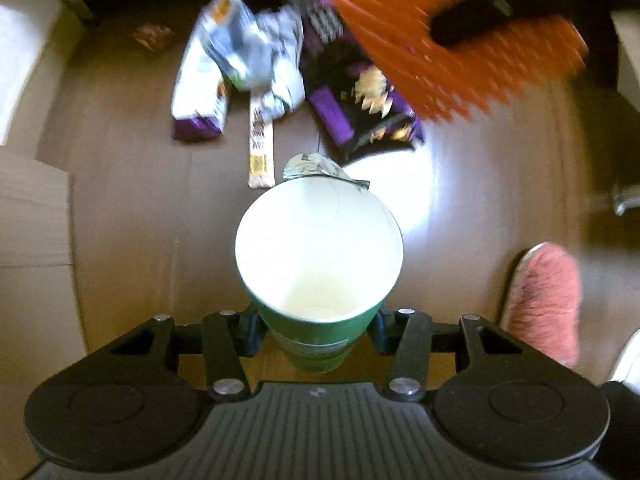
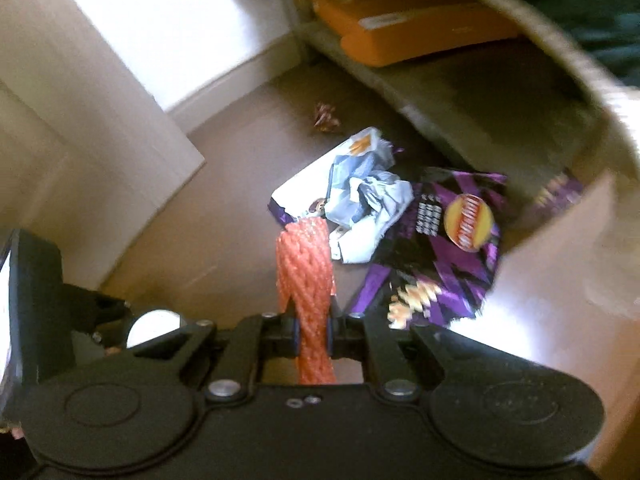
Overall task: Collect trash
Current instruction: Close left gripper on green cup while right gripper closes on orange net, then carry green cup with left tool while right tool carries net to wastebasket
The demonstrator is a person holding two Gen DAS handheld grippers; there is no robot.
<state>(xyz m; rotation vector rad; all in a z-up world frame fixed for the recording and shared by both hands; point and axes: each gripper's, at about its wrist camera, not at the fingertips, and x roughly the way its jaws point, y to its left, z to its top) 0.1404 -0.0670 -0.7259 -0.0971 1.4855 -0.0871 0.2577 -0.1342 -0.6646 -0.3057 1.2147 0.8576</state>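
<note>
Left wrist view: left gripper points straight down at the brown floor, jaws closed on the lower wall of a green paper cup; the cup stands upright in the grip, mouth open toward the camera, inside white and seemingly empty. Beyond the cup's far rim lie a crumpled wrapper, a paper strip, a white-and-purple box, crumpled grey paper and a purple snack bag; a blurred orange mesh hangs over the bag. Risk: the pads pinch the cup low and its wall is thin, so it could crush or tip out if swung fast. Right wrist view: right gripper is angled steeply down, jaws nearly together, clamped on an orange mesh net that rises past the cup-side pile, in front of the box. Risk: the loose mesh could snag or slip through the narrow grip. Remaining trash stays floor-bound beside the bag, including a small wrapper.
</note>
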